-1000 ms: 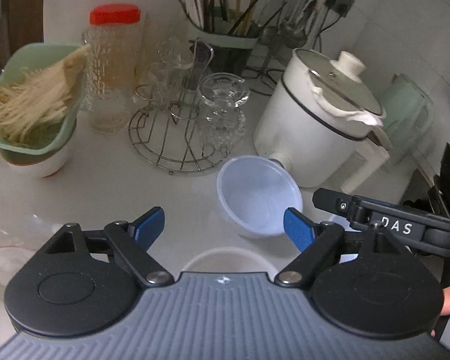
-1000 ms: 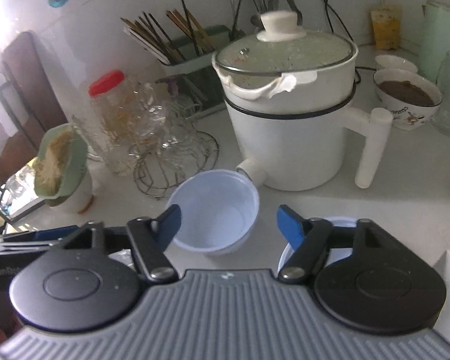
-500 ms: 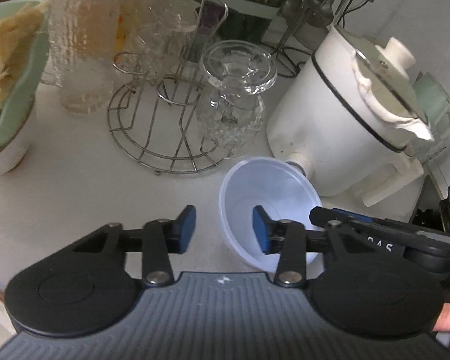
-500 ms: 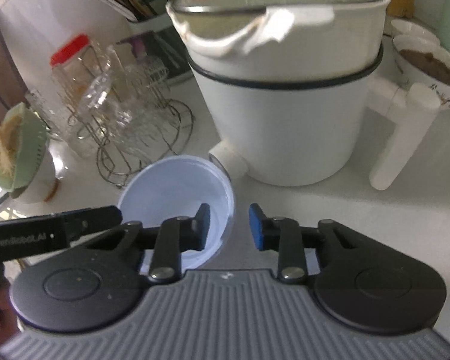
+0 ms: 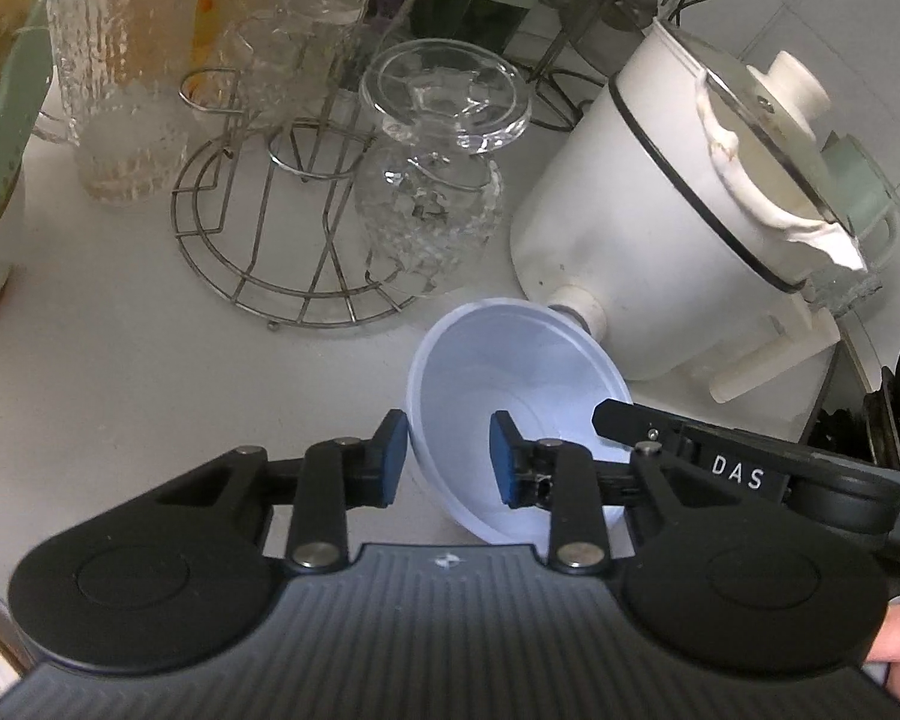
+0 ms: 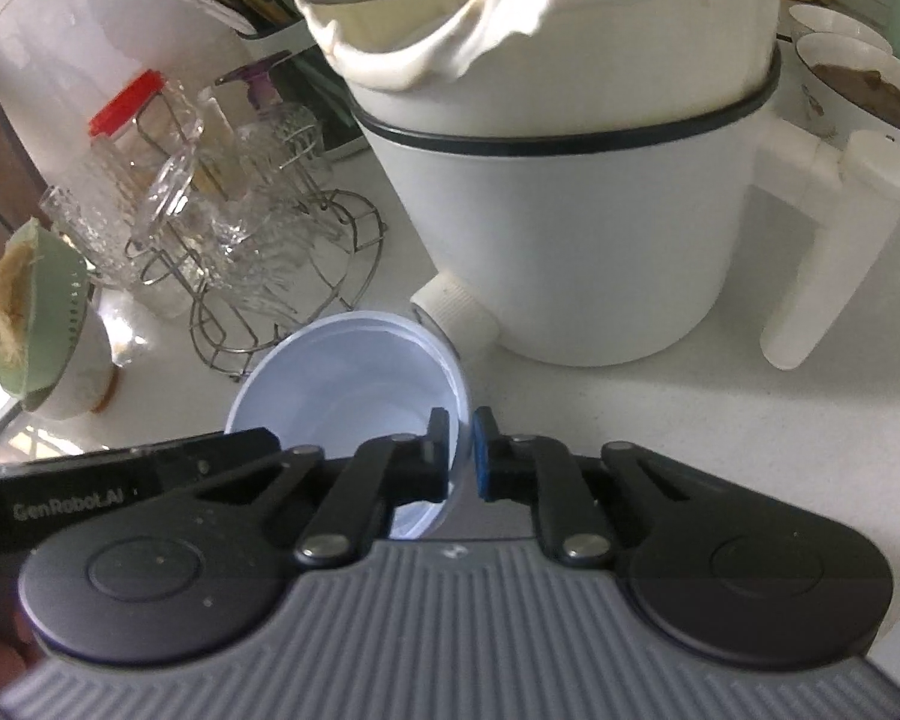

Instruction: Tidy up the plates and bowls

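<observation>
- While both tools meet at one pale blue plastic bowl [image 5: 522,384], the left gripper [image 5: 444,456] has its blue-padded fingers [image 5: 393,456] straddling the bowl's near-left rim, one pad outside the wall and one inside; a visible gap remains at the inner pad, so the fingers are narrowed around the rim but not plainly pinching it.
- From the other side, the right gripper [image 6: 462,450] has its fingers [image 6: 483,456] drawn almost together on the bowl's [image 6: 342,390] right wall, one pad inside and one outside, clamped on the thin plastic.
- That bowl sits tilted between the two sets of fingers, its mouth turned up and away from them; whether its base rests on the white bench [image 5: 120,372] cannot be told.
- Just beyond the fingers, the bowl's far rim lies close to the short round stub at the foot of a white electric cooking pot [image 6: 570,228], whose glass lid [image 5: 756,114] sits on top.
- Ahead and left of the left fingers stands a round wire rack [image 5: 282,252] with an upturned clear glass cup [image 5: 432,198] on it.
- Farther left of the rack stands a ribbed glass jar [image 5: 120,72], red-lidded in the right wrist view.
- Far left of everything, a green colander [image 6: 42,324] holding pale shreds rests on a white bowl [image 6: 78,366].
- Beyond the pot's handle, right of the right fingers, a white bowl of brown food [image 6: 864,90] sits on the bench.
</observation>
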Action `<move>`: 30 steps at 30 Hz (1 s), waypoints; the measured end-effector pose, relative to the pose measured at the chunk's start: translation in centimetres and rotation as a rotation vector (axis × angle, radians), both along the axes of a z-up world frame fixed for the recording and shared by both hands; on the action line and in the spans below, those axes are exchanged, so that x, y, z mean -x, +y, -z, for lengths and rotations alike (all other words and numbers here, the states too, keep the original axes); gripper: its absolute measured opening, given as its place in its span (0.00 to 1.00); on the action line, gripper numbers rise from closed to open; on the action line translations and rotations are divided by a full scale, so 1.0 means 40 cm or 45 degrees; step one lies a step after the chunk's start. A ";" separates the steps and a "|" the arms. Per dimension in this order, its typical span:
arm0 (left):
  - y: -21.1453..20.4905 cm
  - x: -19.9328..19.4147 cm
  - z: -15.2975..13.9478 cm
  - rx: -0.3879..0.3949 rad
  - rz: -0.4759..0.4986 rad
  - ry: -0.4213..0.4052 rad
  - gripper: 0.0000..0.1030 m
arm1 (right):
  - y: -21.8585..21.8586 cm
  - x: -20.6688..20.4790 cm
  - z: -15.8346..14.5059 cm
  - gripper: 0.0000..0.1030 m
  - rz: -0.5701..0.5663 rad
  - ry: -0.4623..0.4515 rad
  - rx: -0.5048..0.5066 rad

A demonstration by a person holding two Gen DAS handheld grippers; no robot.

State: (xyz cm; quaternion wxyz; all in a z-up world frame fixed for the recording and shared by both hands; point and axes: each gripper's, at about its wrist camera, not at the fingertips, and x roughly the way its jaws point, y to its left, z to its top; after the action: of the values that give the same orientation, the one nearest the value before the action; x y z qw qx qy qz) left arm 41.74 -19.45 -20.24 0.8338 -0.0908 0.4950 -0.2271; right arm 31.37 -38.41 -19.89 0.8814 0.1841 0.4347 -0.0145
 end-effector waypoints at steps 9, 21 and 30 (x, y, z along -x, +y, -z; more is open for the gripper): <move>0.022 0.024 -0.087 0.033 0.012 -0.057 0.34 | 0.001 0.036 -0.051 0.11 0.023 -0.041 -0.044; 0.088 0.083 -0.194 0.094 -0.030 -0.040 0.34 | 0.040 0.111 -0.151 0.11 0.051 -0.091 -0.090; 0.141 0.158 -0.251 0.102 0.009 -0.063 0.34 | 0.061 0.177 -0.211 0.11 0.057 -0.131 -0.130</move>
State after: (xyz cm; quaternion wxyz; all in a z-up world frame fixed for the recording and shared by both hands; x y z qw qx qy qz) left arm 35.42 -13.80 -10.18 0.8406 -0.1166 0.4651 -0.2519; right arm 24.27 -35.96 -11.44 0.8915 0.2390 0.3847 -0.0026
